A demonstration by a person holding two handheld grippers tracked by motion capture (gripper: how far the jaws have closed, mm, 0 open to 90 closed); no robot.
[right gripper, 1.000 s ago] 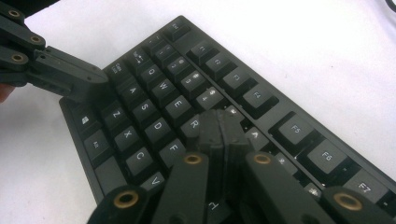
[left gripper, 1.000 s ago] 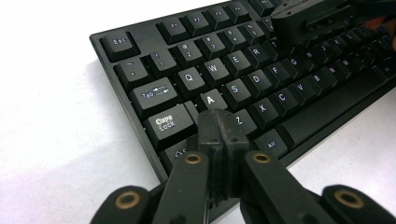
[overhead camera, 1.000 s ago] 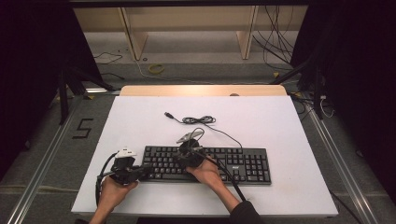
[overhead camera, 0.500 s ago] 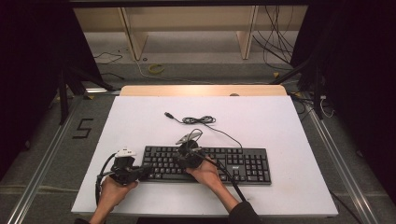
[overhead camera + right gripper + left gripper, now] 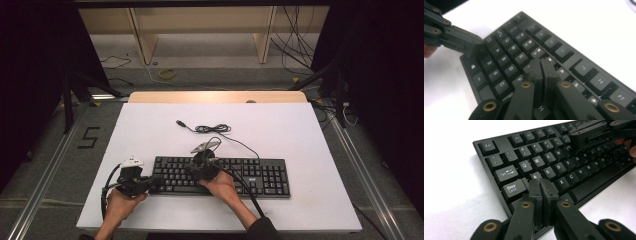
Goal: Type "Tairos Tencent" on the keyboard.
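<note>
A black keyboard lies on the white table near its front edge. My left gripper rests its tip on the keys at the keyboard's left end, by A and Caps Lock. Its pads stand together with nothing between them, though the jaws have just been opening by a hair. My right gripper points down onto the upper letter rows, left of the keyboard's middle. Its pads also meet on nothing, and its jaws have likewise just been opening very slightly.
The keyboard's thin black cable lies coiled behind it, ending in a USB plug. A wooden strip borders the table's far edge. White table surface lies behind and to the right of the keyboard.
</note>
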